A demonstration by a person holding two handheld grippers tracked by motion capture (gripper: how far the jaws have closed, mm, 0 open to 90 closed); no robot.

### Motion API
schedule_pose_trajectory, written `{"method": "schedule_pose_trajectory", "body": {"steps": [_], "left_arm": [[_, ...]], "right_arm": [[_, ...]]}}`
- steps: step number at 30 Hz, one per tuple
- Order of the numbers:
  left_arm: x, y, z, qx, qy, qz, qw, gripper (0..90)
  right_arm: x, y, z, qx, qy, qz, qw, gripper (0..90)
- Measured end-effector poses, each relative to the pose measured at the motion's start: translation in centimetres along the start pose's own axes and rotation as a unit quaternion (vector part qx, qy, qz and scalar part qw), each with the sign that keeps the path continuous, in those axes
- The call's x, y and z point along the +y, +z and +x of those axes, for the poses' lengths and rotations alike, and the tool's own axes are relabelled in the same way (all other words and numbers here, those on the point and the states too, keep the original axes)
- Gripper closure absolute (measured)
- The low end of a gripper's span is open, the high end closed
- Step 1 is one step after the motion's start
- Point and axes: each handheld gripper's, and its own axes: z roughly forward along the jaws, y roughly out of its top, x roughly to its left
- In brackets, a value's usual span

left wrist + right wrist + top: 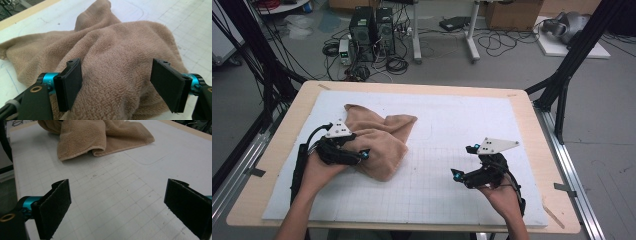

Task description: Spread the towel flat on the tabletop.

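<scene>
No readable text, label, brand or number anywhere. Only a faint printed grid and curved outlines on the white mat (452, 125) (no figures beside the lines). Nothing legible on the computer towers (372, 27) or cardboard boxes (512, 14) beyond the table.

Right half of mat open, crumpled towel blocks the left

Rumpled tan terry towel (379, 140) lies heaped on the left part of the white gridded mat (447, 125); left gripper (116, 85) sits wide-jawed right against its raised fold, cloth bulging between the jaws, no free path forward there. Right gripper (117, 207) hangs with jaws apart over bare grid, well apart from the towel; flat mat between them, and the far-right corner up to the pale wooden table edge (532, 107) is unobstructed
</scene>
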Motion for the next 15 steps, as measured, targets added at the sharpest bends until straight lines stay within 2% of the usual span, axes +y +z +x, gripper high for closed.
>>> {"method": "schedule_pose_trajectory", "body": {"steps": [3,9,10,11,14,15], "left_arm": [[-0.1,0.6,0.0,0.003,0.003,0.009,1.0000,28.0],[-0.6,1.4,0.4,0.001,-0.007,0.014,0.9999,33.4],[-0.6,1.4,0.4,-0.002,-0.005,0.014,0.9999,35.9],[-0.6,1.5,0.4,-0.004,-0.002,0.016,0.9999,42.7],[-0.6,1.6,0.2,-0.005,0.001,0.019,0.9998,51.2],[-0.6,1.6,0.2,-0.007,0.004,0.020,0.9998,51.2]], "right_arm": [[-0.2,0.1,-0.1,0.000,0.005,0.001,1.0000,6.3],[-0.6,0.4,-0.2,0.001,0.009,0.002,1.0000,6.3],[-0.6,0.5,-0.2,0.002,0.009,0.002,1.0000,6.3],[-0.6,0.6,-0.2,0.003,0.006,0.002,1.0000,6.3],[-0.6,0.6,-0.2,0.004,0.008,0.002,1.0000,6.3],[-0.6,0.6,-0.2,0.004,0.008,0.002,1.0000,6.3]]}}
